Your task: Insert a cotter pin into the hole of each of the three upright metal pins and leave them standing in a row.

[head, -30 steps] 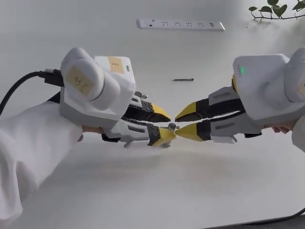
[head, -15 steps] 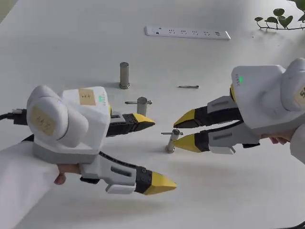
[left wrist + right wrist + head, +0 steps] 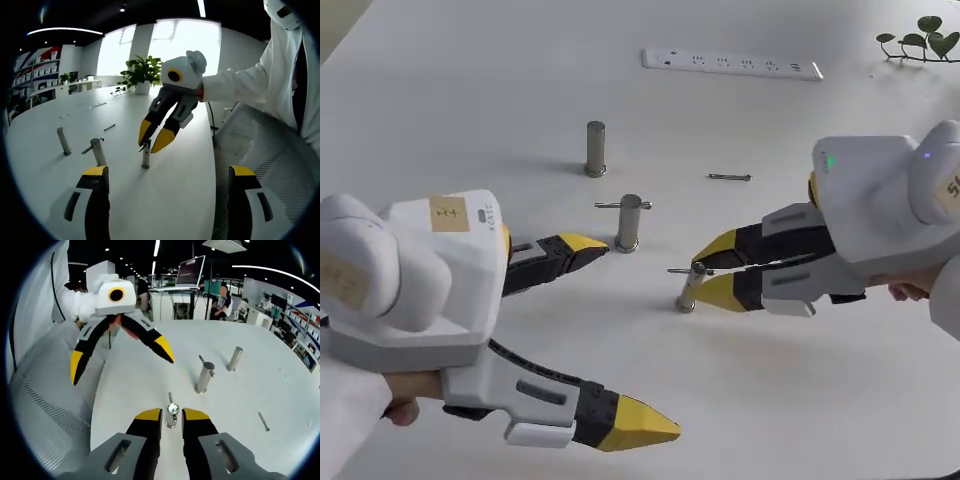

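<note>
Pinching the front pin (image 3: 688,298), just this side of the middle pin (image 3: 629,222) and filled like it, in the almost shut right gripper (image 3: 697,277), left gripper (image 3: 640,337) hanging wide open and empty, leaving the bare back pin (image 3: 595,148) and a loose cotter pin (image 3: 730,177) waiting beyond the middle pin.

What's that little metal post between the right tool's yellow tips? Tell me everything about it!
The metal pin is a short, shiny grey post with a wider foot, standing on the white table, tipped a little in the head view. A thin cotter pin goes through its top and pokes out sideways. The right tool has one yellow tip on each side of its top; whether they press on it is unclear.
</note>
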A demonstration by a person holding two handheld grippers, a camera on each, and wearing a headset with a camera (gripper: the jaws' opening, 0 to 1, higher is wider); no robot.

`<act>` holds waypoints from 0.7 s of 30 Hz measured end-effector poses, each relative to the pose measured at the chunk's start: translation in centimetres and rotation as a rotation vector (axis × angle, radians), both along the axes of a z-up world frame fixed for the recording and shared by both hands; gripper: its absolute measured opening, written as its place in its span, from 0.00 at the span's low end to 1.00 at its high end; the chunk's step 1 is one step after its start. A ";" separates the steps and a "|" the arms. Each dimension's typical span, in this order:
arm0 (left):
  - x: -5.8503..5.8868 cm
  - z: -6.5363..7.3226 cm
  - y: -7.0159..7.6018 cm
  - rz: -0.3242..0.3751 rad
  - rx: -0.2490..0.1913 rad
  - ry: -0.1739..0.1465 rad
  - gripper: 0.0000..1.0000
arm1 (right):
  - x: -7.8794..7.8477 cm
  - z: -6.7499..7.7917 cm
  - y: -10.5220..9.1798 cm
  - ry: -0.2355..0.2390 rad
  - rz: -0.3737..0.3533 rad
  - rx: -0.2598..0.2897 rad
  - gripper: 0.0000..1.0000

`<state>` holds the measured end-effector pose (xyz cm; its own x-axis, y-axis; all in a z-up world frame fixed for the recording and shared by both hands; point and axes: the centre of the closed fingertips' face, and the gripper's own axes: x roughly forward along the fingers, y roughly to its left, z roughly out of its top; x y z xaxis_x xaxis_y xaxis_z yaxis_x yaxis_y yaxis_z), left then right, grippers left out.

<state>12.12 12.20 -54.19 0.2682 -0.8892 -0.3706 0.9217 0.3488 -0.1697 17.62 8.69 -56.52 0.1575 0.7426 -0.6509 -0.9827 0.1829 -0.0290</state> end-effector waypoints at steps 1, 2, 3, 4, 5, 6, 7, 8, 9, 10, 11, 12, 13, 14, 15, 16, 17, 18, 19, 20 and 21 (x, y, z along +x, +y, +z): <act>0.0 0.0 0.1 0.007 -0.001 0.000 0.99 | 0.0 0.0 0.1 0.003 0.001 0.003 0.11; -0.1 0.1 0.3 0.016 -0.004 0.002 0.99 | 0.0 0.0 0.1 0.009 0.003 0.005 0.10; -0.1 0.1 0.4 0.026 -0.007 0.007 0.99 | -0.1 -0.1 0.2 0.015 0.006 0.003 0.10; -0.1 0.1 0.6 0.031 -0.008 0.009 0.99 | -0.1 -0.1 0.2 0.015 0.008 0.002 0.07; 0.0 0.1 0.8 0.042 -0.008 0.012 0.99 | -0.1 -0.2 0.3 0.020 0.006 0.004 0.06; 0.1 0.0 0.9 0.050 -0.007 0.016 0.99 | 0.0 -0.2 0.3 0.020 0.003 0.005 0.05; 0.2 -0.1 1.2 0.062 -0.003 0.026 0.99 | -0.1 -0.2 0.4 0.024 0.005 0.006 0.05; 0.2 -0.1 1.4 0.070 -0.002 0.030 0.99 | 0.0 -0.2 0.4 0.025 0.005 0.007 0.05; 0.3 -0.1 1.6 0.080 -0.004 0.029 0.99 | -0.1 -0.2 0.4 0.025 0.007 0.006 0.05; 0.5 0.0 1.8 0.095 -0.011 0.030 0.99 | -0.1 -0.2 0.4 0.026 0.009 0.006 0.05; 0.7 0.2 2.0 0.114 -0.024 0.031 0.99 | -0.2 -0.2 0.4 0.032 0.013 0.006 0.05; 0.8 0.3 2.2 0.122 -0.032 0.034 0.99 | -0.3 -0.2 0.3 0.035 0.018 0.003 0.05; 0.8 0.4 2.3 0.127 -0.035 0.036 0.99 | -0.3 -0.2 0.3 0.034 0.022 0.000 0.05; 0.9 0.3 2.5 0.133 -0.037 0.037 0.99 | -0.2 -0.1 0.3 0.035 0.021 0.000 0.04; 0.9 0.3 2.6 0.137 -0.037 0.039 0.99 | -0.2 -0.1 0.3 0.037 0.021 0.000 0.04; 0.8 0.1 2.8 0.141 -0.031 0.043 0.99 | -0.3 -0.1 0.2 0.045 0.020 -0.001 0.04; 0.8 0.0 2.9 0.142 -0.024 0.044 0.99 | -0.3 -0.1 0.2 0.051 0.017 -0.003 0.04; 0.7 -0.2 3.1 0.144 -0.016 0.047 0.99 | -0.3 0.0 0.2 0.060 0.012 -0.009 0.04; 0.7 -0.3 3.2 0.146 -0.010 0.049 0.99 | -0.4 0.0 0.2 0.051 0.027 -0.017 0.04; 0.7 -0.4 3.4 0.149 0.001 0.047 0.99 | -0.2 0.1 0.1 0.024 0.050 -0.030 0.04; 0.7 -0.4 3.4 0.149 0.008 0.045 0.99 | -0.1 0.1 0.1 0.022 0.046 -0.032 0.04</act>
